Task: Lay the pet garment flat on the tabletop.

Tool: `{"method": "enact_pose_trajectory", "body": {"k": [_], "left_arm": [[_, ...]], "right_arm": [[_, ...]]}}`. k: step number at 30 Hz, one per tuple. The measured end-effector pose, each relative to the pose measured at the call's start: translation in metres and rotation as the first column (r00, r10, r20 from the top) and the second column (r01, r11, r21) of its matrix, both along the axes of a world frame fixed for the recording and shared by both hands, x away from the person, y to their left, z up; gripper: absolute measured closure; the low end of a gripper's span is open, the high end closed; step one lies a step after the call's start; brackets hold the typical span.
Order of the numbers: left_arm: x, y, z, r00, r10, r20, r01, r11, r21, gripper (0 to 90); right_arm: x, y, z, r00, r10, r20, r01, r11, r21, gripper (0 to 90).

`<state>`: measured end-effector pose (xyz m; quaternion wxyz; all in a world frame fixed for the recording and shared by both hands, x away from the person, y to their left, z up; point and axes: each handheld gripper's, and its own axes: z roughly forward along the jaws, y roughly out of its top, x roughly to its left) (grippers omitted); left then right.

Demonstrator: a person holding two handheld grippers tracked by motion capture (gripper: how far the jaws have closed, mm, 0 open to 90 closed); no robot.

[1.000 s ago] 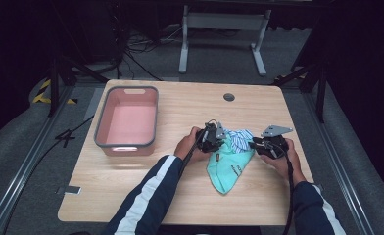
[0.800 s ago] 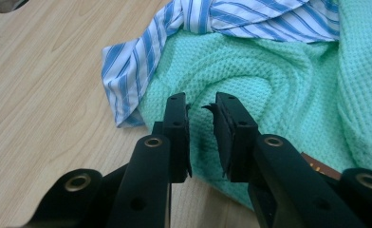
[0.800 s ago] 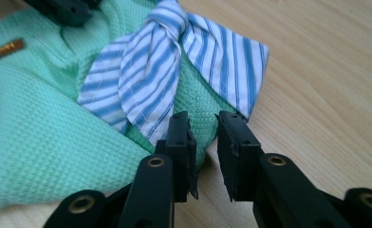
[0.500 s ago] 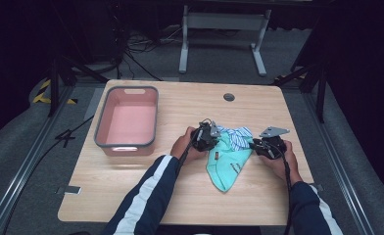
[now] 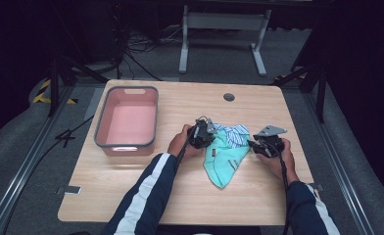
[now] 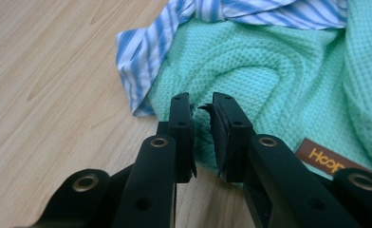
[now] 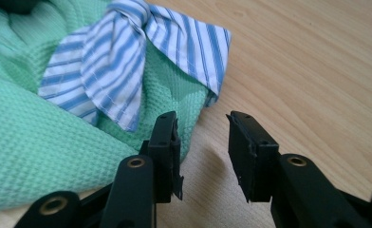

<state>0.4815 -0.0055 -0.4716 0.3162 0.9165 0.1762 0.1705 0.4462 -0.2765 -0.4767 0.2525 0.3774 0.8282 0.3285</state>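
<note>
Two claws set at opposite edges of a crumpled green cloth on the tabletop.

From left to right: a pink bin (image 5: 126, 122) stood well apart on the tabletop (image 5: 131, 196); the left claw (image 6: 202, 111), its jaws nearly pressed together, pinched the left edge of the green waffle cloth (image 5: 224, 159), probably to anchor it. A blue striped cloth (image 7: 127, 52) lay on the green one. The right claw (image 7: 202, 137) rested at the cloth's right edge with jaws spread, holding nothing, seemingly positioned for a matching grip.
</note>
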Motion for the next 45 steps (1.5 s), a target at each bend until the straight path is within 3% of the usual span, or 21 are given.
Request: {"method": "enact_pose_trajectory", "body": {"k": [5, 10, 16, 17, 21, 28, 33, 37, 38, 42, 43, 45], "left_arm": [[-0.007, 0.003, 0.009, 0.9999, -0.008, 0.013, 0.008, 0.9993, -0.036, 76.1], [-0.016, 0.006, 0.018, 0.9989, -0.044, 0.017, 0.045, 0.9983, -0.038, 76.2], [-0.029, 0.008, 0.021, 0.9965, -0.083, 0.017, 0.083, 0.9963, -0.022, 76.2], [-0.032, 0.01, 0.021, 0.995, -0.097, 0.021, 0.098, 0.995, -0.018, 76.2], [-0.034, 0.012, 0.019, 0.994, -0.109, 0.009, 0.109, 0.994, -0.006, 76.9], [-0.037, 0.016, 0.003, 0.9937, -0.108, -0.03, 0.109, 0.994, 0.009, 77.8], [-0.039, 0.02, -0.001, 0.9949, -0.093, -0.039, 0.092, 0.9954, -0.027, 78.1], [-0.043, 0.023, -0.002, 0.9953, -0.095, -0.019, 0.095, 0.9951, -0.028, 78.3], [-0.046, 0.025, -0.004, 0.9966, -0.079, -0.024, 0.077, 0.9956, -0.054, 78.3], [-0.047, 0.029, -0.006, 0.9972, -0.069, -0.028, 0.067, 0.9951, -0.073, 77.2], [-0.047, 0.032, -0.008, 0.9981, -0.046, -0.042, 0.041, 0.993, -0.111, 76.4], [-0.047, 0.034, -0.009, 0.9978, -0.042, -0.052, 0.035, 0.9912, -0.128, 76.4]], "right_arm": [[-0.005, -0.003, 0.012, 0.9997, 0.01, 0.023, -0.011, 0.999, 0.031, 64.0], [-0.014, -0.004, 0.026, 0.9983, 0.042, 0.04, -0.044, 0.997, 0.06, 65.1], [-0.027, 0.012, 0.041, 0.9896, 0.133, 0.054, -0.138, 0.986, 0.096, 65.4], [-0.031, 0.022, 0.043, 0.9837, 0.172, 0.05, -0.177, 0.979, 0.098, 65.4], [-0.037, 0.038, 0.042, 0.9738, 0.225, 0.035, -0.227, 0.969, 0.093, 65.3], [-0.052, 0.085, 0.029, 0.9369, 0.35, -0.006, -0.349, 0.935, 0.06, 65.3], [-0.055, 0.108, 0.013, 0.9184, 0.393, -0.05, -0.392, 0.92, 0.025, 65.0], [-0.054, 0.115, 0.004, 0.9187, 0.389, -0.07, -0.389, 0.921, 0.003, 65.3], [-0.053, 0.114, 0.004, 0.9211, 0.382, -0.075, -0.382, 0.924, 0.016, 65.5], [-0.053, 0.112, 0.004, 0.9214, 0.381, -0.078, -0.38, 0.925, 0.024, 64.8], [-0.053, 0.112, 0.005, 0.922, 0.379, -0.08, -0.378, 0.926, 0.027, 64.2], [-0.053, 0.111, 0.005, 0.9222, 0.38, -0.074, -0.379, 0.925, 0.024, 63.8]]}}
